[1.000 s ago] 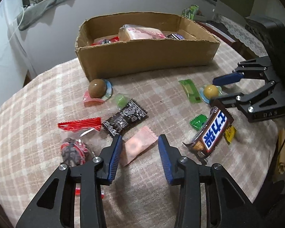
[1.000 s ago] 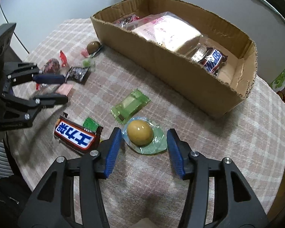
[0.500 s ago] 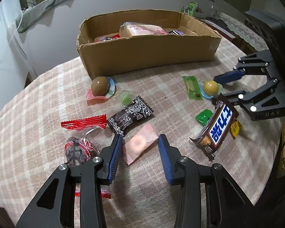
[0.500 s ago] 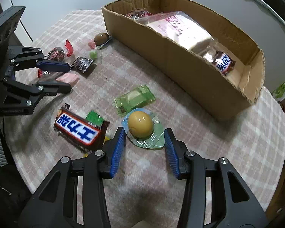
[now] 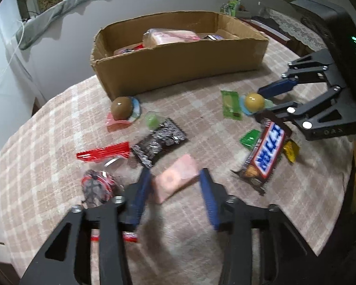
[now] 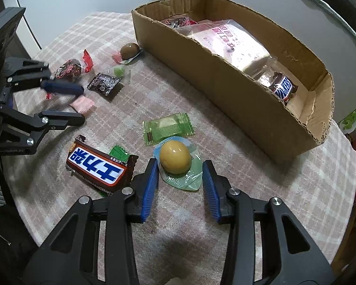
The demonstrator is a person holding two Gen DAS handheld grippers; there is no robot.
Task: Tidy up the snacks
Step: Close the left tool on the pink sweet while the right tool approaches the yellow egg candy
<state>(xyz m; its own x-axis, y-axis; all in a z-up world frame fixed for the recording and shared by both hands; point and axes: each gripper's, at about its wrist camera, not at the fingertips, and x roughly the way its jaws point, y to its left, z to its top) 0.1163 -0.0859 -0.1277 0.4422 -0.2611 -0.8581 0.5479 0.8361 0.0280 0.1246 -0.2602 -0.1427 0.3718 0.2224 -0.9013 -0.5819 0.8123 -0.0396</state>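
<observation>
My left gripper [image 5: 175, 185] is open, its fingers on either side of a pink flat packet [image 5: 175, 181] on the checked tablecloth. My right gripper [image 6: 180, 178] is open around a packed yellow egg [image 6: 175, 157] in a green-blue wrapper; it also shows in the left wrist view [image 5: 269, 98]. A cardboard box [image 6: 225, 80] holds a bread bag [image 6: 227, 41] and a Snickers bar [image 6: 282, 87]. A second Snickers bar [image 6: 96, 166] lies left of the right gripper.
Loose on the cloth: a green packet [image 6: 167, 128], a small green candy [image 6: 118, 153], a black packet [image 6: 104, 84], a brown egg [image 6: 129, 49], a red wrapper [image 5: 104, 152], a red-black sweet [image 5: 97, 186], a yellow candy [image 5: 290, 150]. The table edge is near.
Both grippers have come closer to the table. The left fingers now flank the pink packet; the right fingers now flank the yellow egg and have narrowed a little.
</observation>
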